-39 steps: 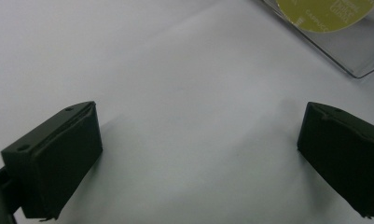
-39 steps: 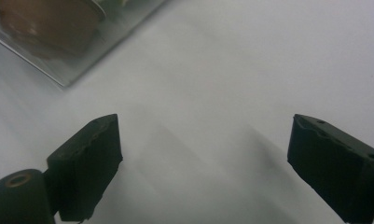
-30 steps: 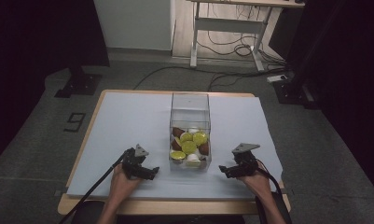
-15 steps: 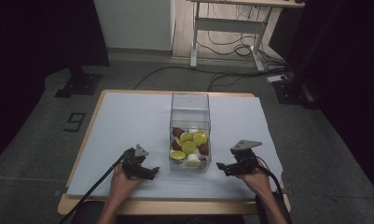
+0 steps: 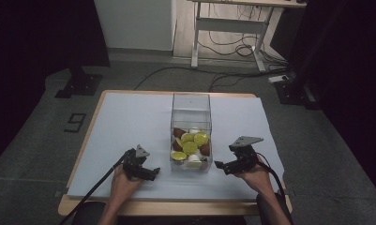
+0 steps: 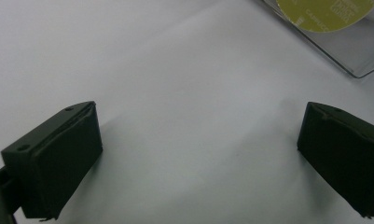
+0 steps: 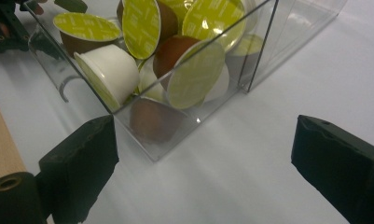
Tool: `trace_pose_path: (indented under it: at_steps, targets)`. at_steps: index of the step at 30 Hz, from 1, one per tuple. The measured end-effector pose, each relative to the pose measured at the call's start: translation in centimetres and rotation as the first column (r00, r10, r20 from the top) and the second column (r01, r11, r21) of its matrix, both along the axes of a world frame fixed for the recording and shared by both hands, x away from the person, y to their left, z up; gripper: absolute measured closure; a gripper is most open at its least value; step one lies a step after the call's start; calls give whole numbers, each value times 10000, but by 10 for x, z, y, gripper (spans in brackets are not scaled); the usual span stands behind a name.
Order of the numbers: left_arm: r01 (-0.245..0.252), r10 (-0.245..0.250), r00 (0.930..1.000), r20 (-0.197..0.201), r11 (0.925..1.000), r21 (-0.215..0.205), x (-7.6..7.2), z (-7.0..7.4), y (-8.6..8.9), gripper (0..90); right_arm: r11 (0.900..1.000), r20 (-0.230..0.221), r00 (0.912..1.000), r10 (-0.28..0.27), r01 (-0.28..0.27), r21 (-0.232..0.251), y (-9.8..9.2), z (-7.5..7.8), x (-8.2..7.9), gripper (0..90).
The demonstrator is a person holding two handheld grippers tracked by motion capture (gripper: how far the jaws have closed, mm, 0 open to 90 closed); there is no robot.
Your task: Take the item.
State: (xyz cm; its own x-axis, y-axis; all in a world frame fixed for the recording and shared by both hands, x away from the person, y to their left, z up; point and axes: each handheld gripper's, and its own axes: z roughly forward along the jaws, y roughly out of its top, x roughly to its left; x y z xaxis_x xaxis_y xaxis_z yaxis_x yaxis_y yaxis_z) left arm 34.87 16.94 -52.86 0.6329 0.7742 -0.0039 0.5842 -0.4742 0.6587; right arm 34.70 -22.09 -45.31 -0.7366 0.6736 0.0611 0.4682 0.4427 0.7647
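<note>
Capsules (image 5: 190, 144) with lime-green foil lids, brown and white bodies among them, lie heaped in the near end of a clear plastic box (image 5: 191, 104) that stands in the middle of a pale sheet (image 5: 124, 122) spread over the wooden table (image 5: 80, 149). The far half of the box holds nothing visible through its walls. In the high view the left gripper (image 5: 154, 173) rests low on the sheet, just left of the box's near corner, with the person's left hand (image 5: 121, 179) wrapped around its body and its cable trailing off toward the table's near edge. Its own view shows the two black jaws standing wide apart over bare sheet, nothing between them, and a corner of the box with one green lid (image 6: 325, 13) at the top right. The right gripper (image 5: 220, 165) sits on the other side of the box, near its near right corner, held by the right hand (image 5: 255, 174), its grey plate on top. Its jaws have just been opening and now stand wide, with only sheet in the gap; the box's bottom corner (image 7: 153, 154) lies just ahead of the left jaw in the right gripper view, apart from it. Through that wall a white capsule (image 7: 107, 72) and several brown ones press against the plastic.
</note>
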Motion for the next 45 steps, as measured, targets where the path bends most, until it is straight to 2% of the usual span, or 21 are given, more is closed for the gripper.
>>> trace_pose_path:
  at_steps: [17, 22, 32, 35, 41, 45]
  targets:
    - [-10, 10, 10000, -4, 10000, -10, 0, 0, 0, 0, 9993, 64, 9996, 271, -270, -277, 21, 20, 9, 129]
    - [11, -11, 10000, -11, 10000, 8, 0, 0, 0, 0, 9979, -72, 9983, 583, -585, -281, 33, 25, 13, 144]
    - [13, -13, 10000, -6, 10000, 7, 0, 0, 0, 0, 9959, -189, 9960, 876, -880, -206, 50, 27, 23, 203]
    - [12, -12, 10000, -11, 10000, 8, 0, 0, 0, 0, 9950, -217, 9956, 914, -922, -374, 56, 26, 27, 218]
    - [0, 0, 10000, -8, 10000, 13, 0, 0, 0, 0, 9934, -293, 9935, 1098, -1107, -303, 65, 24, 34, 267]
    - [5, -5, 10000, -12, 10000, 8, 0, 0, 0, 0, 9915, -326, 9921, 1209, -1223, -445, 73, 22, 37, 300]
